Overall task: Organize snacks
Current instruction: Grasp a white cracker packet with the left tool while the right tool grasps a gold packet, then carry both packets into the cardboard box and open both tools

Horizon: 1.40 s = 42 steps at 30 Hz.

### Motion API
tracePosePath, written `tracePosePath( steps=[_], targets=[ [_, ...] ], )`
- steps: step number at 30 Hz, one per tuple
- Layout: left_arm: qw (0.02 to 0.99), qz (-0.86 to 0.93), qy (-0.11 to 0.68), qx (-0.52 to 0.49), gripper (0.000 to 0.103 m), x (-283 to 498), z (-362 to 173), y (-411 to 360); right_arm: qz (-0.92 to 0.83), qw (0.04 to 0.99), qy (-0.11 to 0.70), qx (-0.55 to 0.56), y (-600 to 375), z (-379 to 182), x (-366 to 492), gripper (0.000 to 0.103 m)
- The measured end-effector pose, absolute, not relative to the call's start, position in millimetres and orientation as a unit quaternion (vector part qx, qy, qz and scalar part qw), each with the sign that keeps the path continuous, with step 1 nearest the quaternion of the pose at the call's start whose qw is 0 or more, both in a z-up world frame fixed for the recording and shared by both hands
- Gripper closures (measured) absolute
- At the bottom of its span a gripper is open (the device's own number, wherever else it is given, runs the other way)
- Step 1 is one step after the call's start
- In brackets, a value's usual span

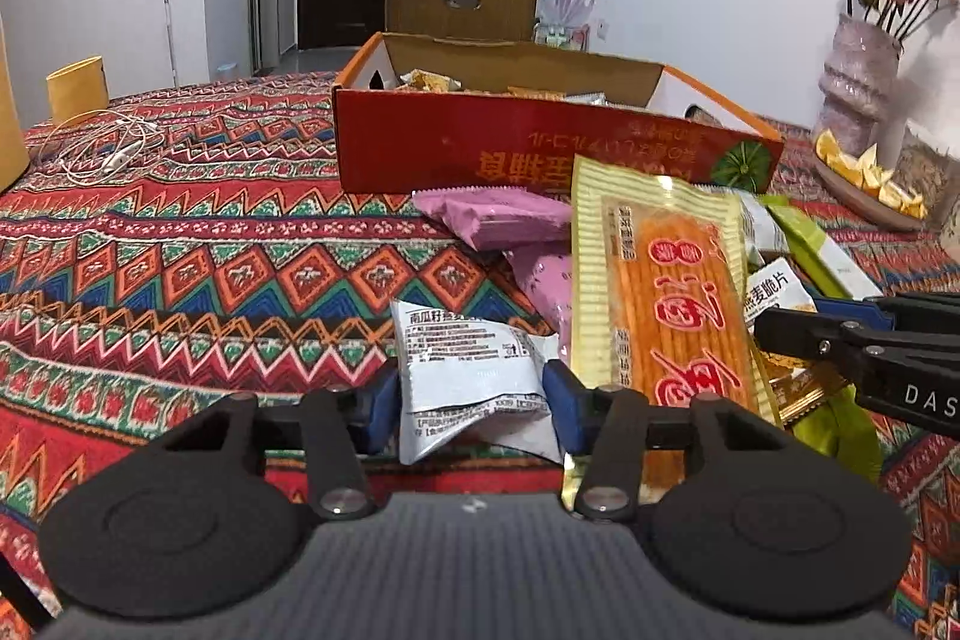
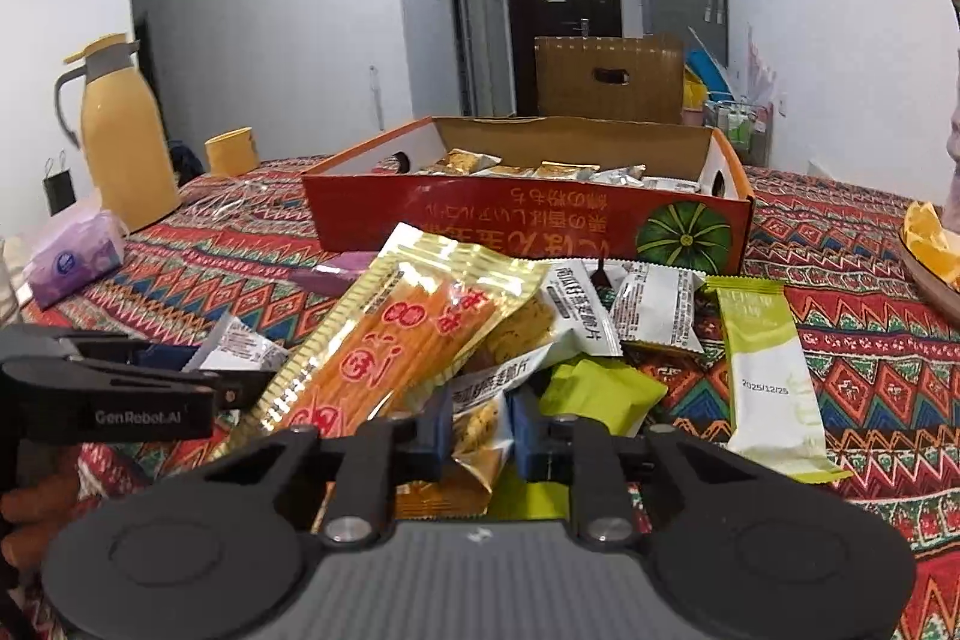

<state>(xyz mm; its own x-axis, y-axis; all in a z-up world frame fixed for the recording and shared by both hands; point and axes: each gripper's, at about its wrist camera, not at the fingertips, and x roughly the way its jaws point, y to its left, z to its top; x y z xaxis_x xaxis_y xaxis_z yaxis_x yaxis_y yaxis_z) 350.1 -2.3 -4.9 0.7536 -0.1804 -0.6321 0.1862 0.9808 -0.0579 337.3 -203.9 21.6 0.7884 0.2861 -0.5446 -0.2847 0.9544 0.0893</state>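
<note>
Snacks lie in a messy pile on our table with the bright zigzag cloth (image 1: 180,268), just in front of the red box (image 1: 540,148).

Our left claw (image 1: 474,400) has its blue pads squeezed on a white packet (image 1: 468,376) (the paper is crumpled between them). This white packet sits at the 9 o'clock edge of the pile. Just beside it, at 3 o'clock, lies a long yellow pack of orange sticks (image 1: 666,292). Two pink packets (image 1: 498,217) lie behind it, close to the box.

Our right claw (image 2: 480,430) pinches a small cracker packet (image 2: 480,424) with a gold end. This packet is in the middle of the pile, partly under the yellow pack. A folded green packet (image 2: 600,391) sits at 3 o'clock of the claw, touching it as far as we can see. A long green and white bar (image 2: 768,376) lies further out at 2 o'clock, flat on the cloth.

The red box is open on top, and we see more gold and silver snacks (image 2: 522,169) inside it.

Far off at 10 o'clock in the right view stand a yellow jug (image 2: 123,136) and a yellow cup (image 2: 233,152). A plate of orange slices (image 1: 870,178) sits at 2 o'clock in the left view, beside a vase of flowers (image 1: 858,82).
</note>
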Motion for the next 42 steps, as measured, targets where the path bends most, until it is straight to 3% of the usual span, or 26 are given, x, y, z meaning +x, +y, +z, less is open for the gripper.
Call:
tracePosePath(
  steps=[15,28,36,42],
  targets=[
    [0.942,-0.05,0.332,-0.015,0.053,257,26,25,0.11,0.957,0.265,0.038,-270,45,250,0.092],
    [0.952,-0.085,0.294,0.005,0.053,233,52,-4,0.111,0.965,0.231,0.06,-289,53,209,0.094],
    [0.956,-0.119,0.267,-0.017,0.053,279,84,-5,0.141,0.97,0.194,0.044,-297,87,232,0.094],
    [0.969,-0.122,0.215,0.011,0.053,361,111,-12,0.177,0.97,0.167,0.02,-289,130,305,0.094]
  ],
)
